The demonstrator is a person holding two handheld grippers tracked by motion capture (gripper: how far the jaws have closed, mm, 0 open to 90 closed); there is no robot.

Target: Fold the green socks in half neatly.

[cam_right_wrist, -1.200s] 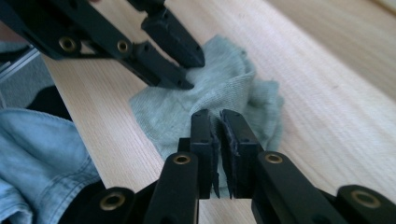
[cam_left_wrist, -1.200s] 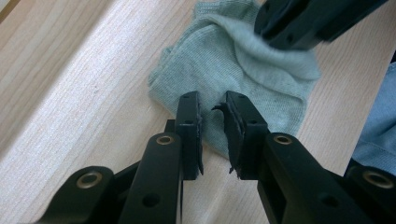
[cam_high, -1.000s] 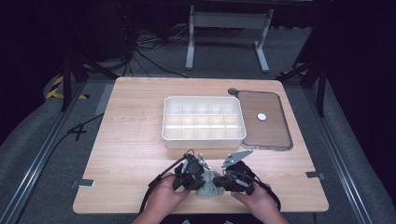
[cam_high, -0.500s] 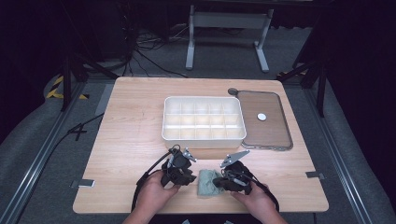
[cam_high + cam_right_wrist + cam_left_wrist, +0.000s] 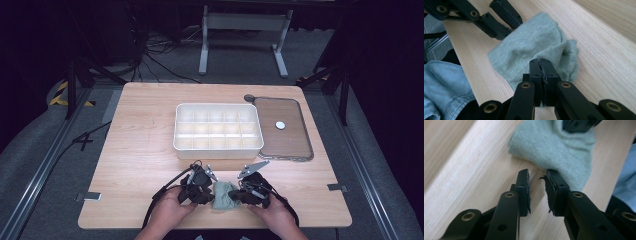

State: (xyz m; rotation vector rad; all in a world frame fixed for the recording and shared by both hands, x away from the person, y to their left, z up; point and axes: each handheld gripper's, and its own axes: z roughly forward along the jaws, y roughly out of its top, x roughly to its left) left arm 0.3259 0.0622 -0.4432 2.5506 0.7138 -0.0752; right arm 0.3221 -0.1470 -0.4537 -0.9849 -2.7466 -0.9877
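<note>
A small pale grey-green sock (image 5: 225, 195) lies crumpled near the table's front edge, between my two grippers. My right gripper (image 5: 539, 61) is shut, its tips pinching a bunched fold of the sock (image 5: 529, 42). In the high view it (image 5: 240, 194) sits at the sock's right side. My left gripper (image 5: 537, 177) stands open just off the sock's (image 5: 554, 147) near edge, with bare wood between its pads; its jaws have just been opening. From above, the left gripper (image 5: 209, 191) sits at the sock's left side.
A white compartment box (image 5: 176, 131) stands mid-table, beyond the grippers. A flat brown lid (image 5: 287, 145) with a small white disc (image 5: 280, 125) lies to its right. A blue denim sleeve (image 5: 444, 82) hangs past the front table edge.
My left gripper has let go of the sock and drawn back to the left, its jaws now apart. The right gripper stays closed on the sock.
</note>
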